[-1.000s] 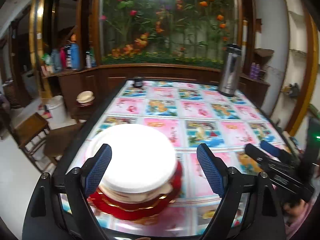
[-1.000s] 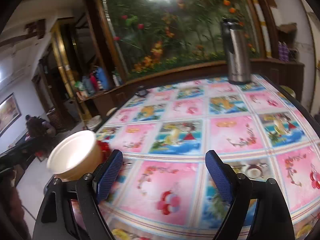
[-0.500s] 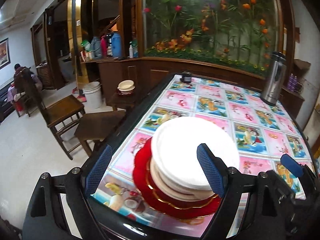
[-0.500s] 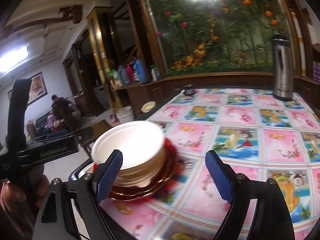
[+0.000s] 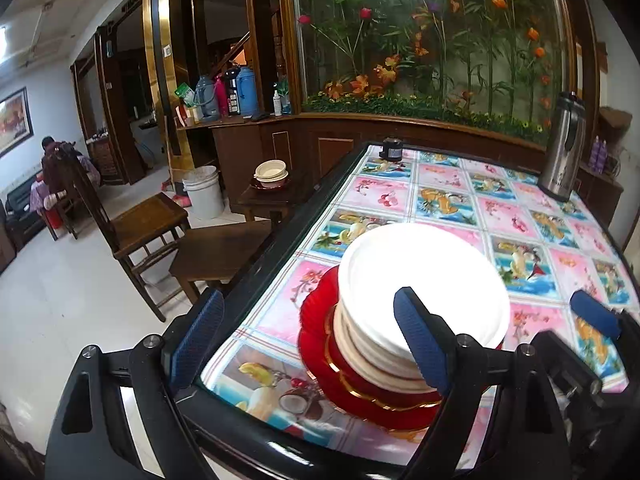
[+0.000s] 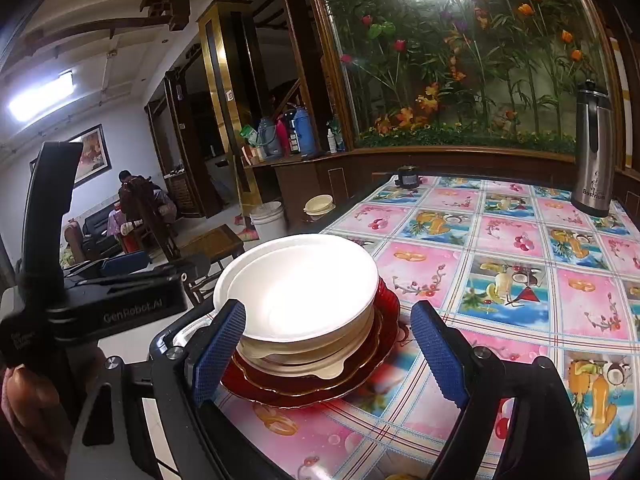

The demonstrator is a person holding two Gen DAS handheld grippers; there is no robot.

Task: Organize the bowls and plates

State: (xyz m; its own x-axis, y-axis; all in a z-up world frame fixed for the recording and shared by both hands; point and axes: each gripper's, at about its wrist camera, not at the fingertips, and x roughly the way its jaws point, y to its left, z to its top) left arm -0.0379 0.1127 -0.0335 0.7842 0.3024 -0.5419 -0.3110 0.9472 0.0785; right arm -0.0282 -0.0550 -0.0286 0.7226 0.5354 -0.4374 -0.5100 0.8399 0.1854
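A stack of white bowls (image 5: 424, 292) sits on red plates (image 5: 320, 344) with gold rims near the table's front left corner; the same white bowls (image 6: 304, 292) and red plates (image 6: 380, 344) show in the right wrist view. My left gripper (image 5: 308, 340) is open and empty, offset to the left of the stack, its right finger in front of the bowls. My right gripper (image 6: 328, 356) is open and empty, its fingers on either side of the stack at its near edge. The left gripper's body (image 6: 100, 304) shows at the left of the right wrist view.
The table (image 5: 460, 200) has a fruit-patterned cloth. A steel thermos (image 5: 562, 148) and a small dark jar (image 5: 392, 149) stand at the far end. A side stand holds more bowls (image 5: 271, 172). Wooden chairs (image 5: 148, 224) and a white bucket (image 5: 204, 192) stand left of the table.
Both grippers have swung left and pulled back toward the table's front left corner. The stack now lies between the right gripper's fingers and to the right in the left view.
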